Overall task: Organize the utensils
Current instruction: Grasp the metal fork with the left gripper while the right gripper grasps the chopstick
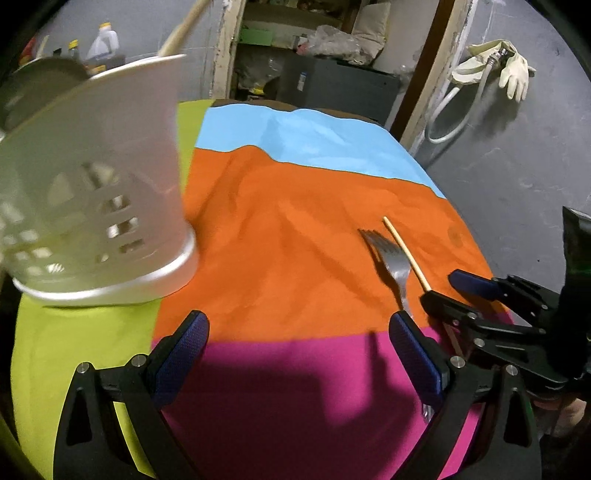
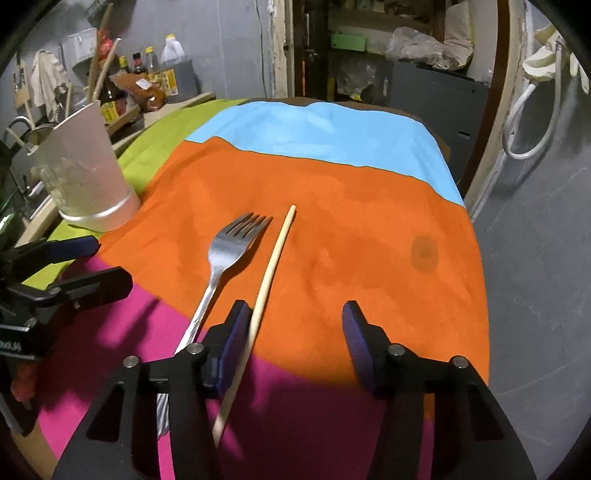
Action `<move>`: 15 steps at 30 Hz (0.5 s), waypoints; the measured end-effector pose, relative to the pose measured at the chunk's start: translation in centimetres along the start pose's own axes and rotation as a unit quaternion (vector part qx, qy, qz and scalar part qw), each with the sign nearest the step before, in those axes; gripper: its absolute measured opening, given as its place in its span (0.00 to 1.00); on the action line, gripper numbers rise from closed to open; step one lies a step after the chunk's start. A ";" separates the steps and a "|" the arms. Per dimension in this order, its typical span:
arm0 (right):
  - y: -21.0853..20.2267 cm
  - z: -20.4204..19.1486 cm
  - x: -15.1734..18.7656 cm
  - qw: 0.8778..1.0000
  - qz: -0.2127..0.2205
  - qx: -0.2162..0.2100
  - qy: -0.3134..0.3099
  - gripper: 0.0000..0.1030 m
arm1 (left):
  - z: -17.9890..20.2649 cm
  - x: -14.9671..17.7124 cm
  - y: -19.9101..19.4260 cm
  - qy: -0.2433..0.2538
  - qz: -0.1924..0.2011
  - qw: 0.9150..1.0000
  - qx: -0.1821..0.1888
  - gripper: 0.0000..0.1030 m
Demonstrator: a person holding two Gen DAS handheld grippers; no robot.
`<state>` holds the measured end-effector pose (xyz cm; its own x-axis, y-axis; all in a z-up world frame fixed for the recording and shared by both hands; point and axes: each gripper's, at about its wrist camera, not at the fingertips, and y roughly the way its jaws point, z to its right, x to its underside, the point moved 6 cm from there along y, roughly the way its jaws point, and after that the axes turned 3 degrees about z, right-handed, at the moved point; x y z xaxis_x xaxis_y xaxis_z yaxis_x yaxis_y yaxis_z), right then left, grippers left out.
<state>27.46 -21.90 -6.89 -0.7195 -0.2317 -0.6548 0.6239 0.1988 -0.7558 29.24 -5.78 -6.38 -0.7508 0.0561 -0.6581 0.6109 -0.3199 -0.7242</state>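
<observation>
A metal fork (image 2: 229,251) and a wooden chopstick (image 2: 273,266) lie side by side on the orange band of a multicolour cloth (image 2: 369,229). My right gripper (image 2: 295,332) hovers low over the chopstick; its jaws stand apart, the stick runs just inside the left pad, and the right pad is well clear of it. My left gripper (image 1: 299,332) is open over the magenta band with nothing between its fingers; the fork (image 1: 391,258) passes by its right finger. A white perforated utensil holder (image 1: 103,184) stands at the left on the green band, a wooden stick (image 1: 181,29) poking out of it.
The cloth-covered table ends at the right, with grey floor (image 2: 535,277) beyond. Behind the holder (image 2: 88,173) a counter carries bottles (image 2: 162,66). Shelves and a dark cabinet (image 1: 332,85) stand at the back. Rubber gloves (image 1: 513,70) hang on the wall.
</observation>
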 end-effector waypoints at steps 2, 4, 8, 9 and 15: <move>0.4 0.4 -0.4 1.000 -0.002 0.006 -0.002 0.35 | 0.6 -0.4 0.4 0.007 -0.004 1.000 0.008 0.86; 0.6 1.0 -0.7 1.000 -0.004 0.012 -0.003 0.28 | 1.2 -0.7 1.0 0.015 -0.007 1.000 0.016 0.80; 0.9 2.8 -1.0 1.000 -0.008 0.016 0.006 0.20 | 2.7 -1.2 1.9 0.033 -0.017 0.999 0.037 0.67; 0.9 3.4 -1.0 1.000 -0.008 0.018 0.008 0.19 | 3.0 -1.4 2.2 0.035 -0.022 0.998 0.044 0.63; 1.2 4.8 -1.5 1.000 -0.013 0.021 0.014 0.18 | 4.7 -2.4 4.2 0.038 -0.043 0.996 0.071 0.59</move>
<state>30.74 -25.84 -6.84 -0.7433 -0.2098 -0.6351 0.6167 0.1527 -0.7722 32.41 -11.69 -6.82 -0.7750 0.1582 -0.6118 0.4993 -0.4402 -0.7463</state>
